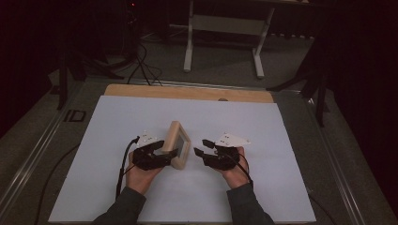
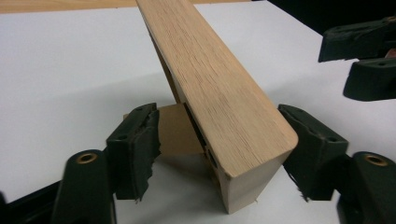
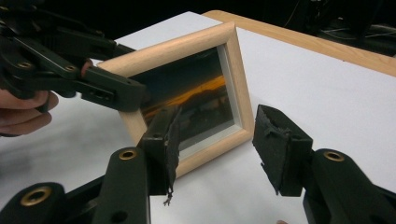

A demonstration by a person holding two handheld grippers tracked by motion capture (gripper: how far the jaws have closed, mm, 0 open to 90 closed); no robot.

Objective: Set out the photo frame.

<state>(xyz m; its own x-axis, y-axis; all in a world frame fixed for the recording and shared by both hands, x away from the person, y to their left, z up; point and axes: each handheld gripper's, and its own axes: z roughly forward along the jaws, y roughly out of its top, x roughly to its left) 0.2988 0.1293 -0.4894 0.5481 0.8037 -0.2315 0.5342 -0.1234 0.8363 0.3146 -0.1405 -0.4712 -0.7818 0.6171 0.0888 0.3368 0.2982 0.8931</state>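
Two risks: we judge the small light-wood picture frame with a glass front (image 1: pixel 177 144) could tip or skid on the white-covered desk (image 1: pixel 263 126).
Cause: it stands tilted on its rear prop, mid-desk.
Left hand-held gripper (image 2: pixel 217 154): jaws straddle the frame's near edge; we cannot tell whether they clench it.
Right hand-held gripper (image 3: pixel 217 149): released, just beside the frame's glass side.
Hands: both palm-up, left hand (image 1: pixel 141 176) behind the frame, right hand (image 1: pixel 233 173) facing its front.
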